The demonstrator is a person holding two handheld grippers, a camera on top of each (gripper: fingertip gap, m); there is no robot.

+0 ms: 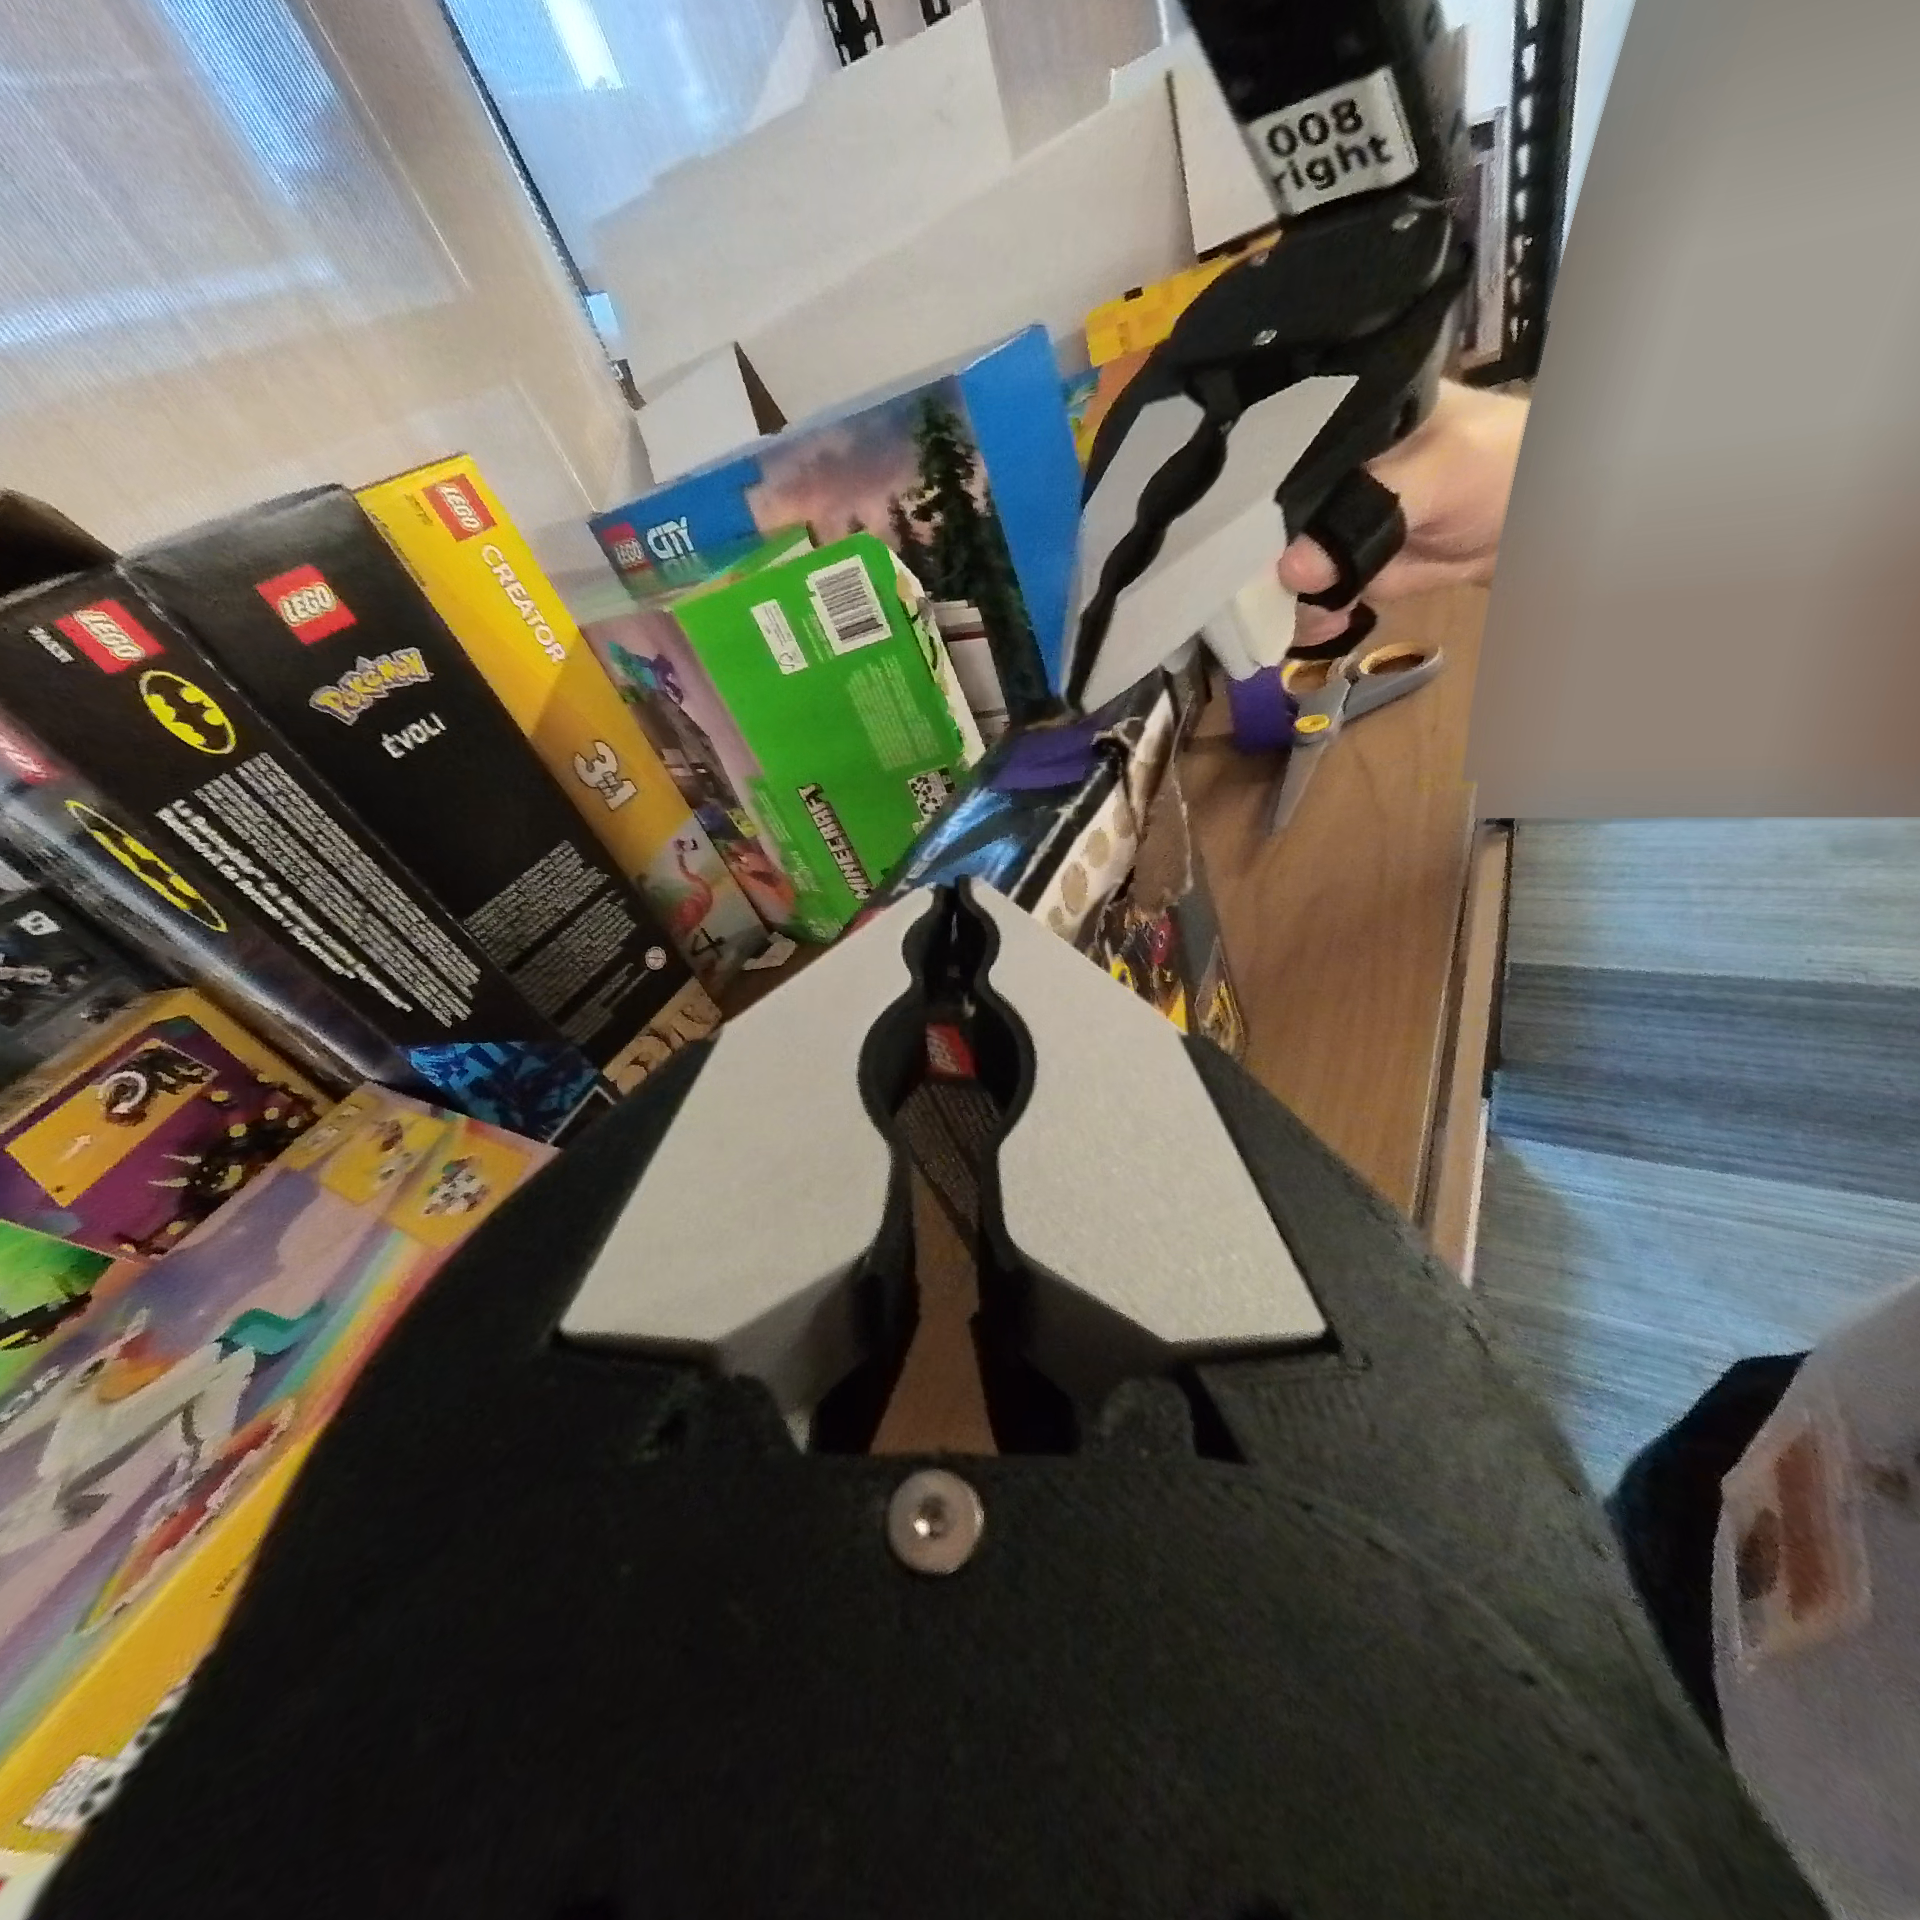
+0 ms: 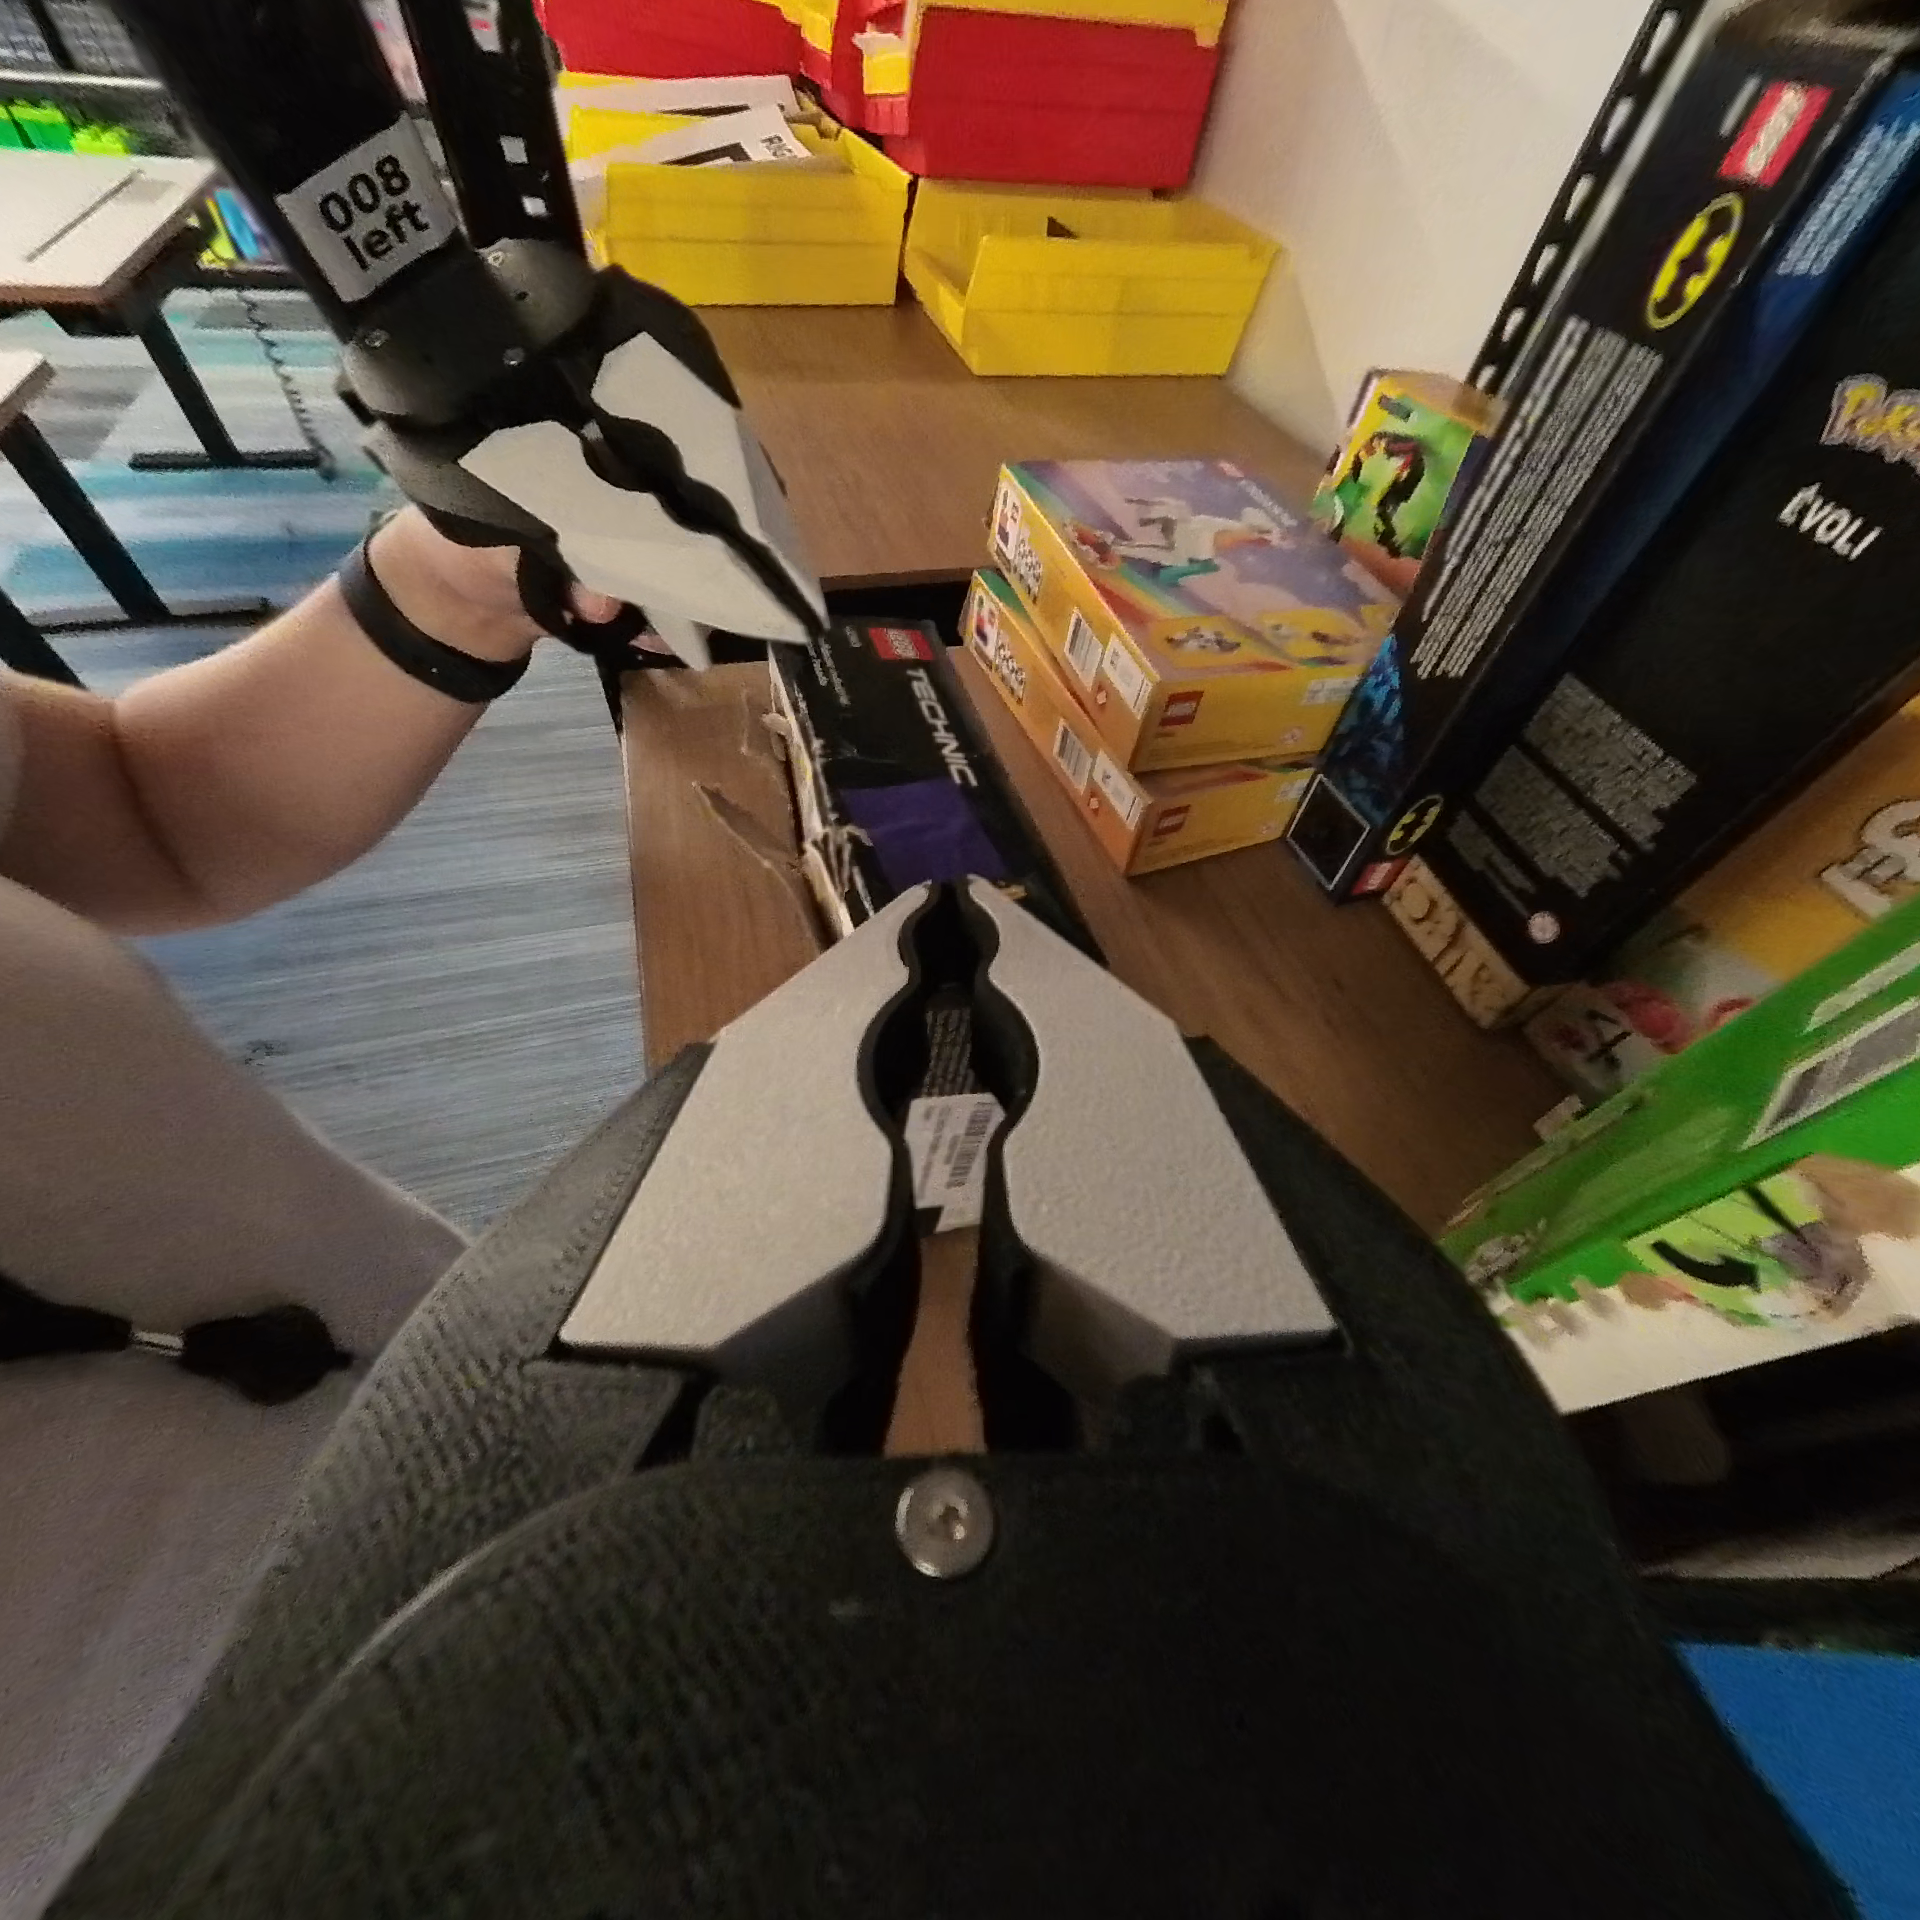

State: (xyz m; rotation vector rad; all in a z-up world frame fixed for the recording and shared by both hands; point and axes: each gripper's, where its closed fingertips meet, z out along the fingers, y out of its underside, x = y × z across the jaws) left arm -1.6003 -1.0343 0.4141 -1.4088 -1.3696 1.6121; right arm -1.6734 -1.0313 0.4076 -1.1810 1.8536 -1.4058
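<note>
On the wooden table (image 2: 1226,966), among stacked toy boxes, lies a black box (image 2: 914,748) with a torn edge. Each hand-held gripper, left (image 1: 961,896) and right (image 2: 948,896), has its fingers together at opposite ends of it; whether either pinches the box is unclear.

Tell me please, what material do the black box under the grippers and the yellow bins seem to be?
Black box: printed cardboard with a slight sheen, its torn edge showing brown fibre. Yellow bins: probably moulded plastic, smooth, uniform colour, rounded rims.
</note>
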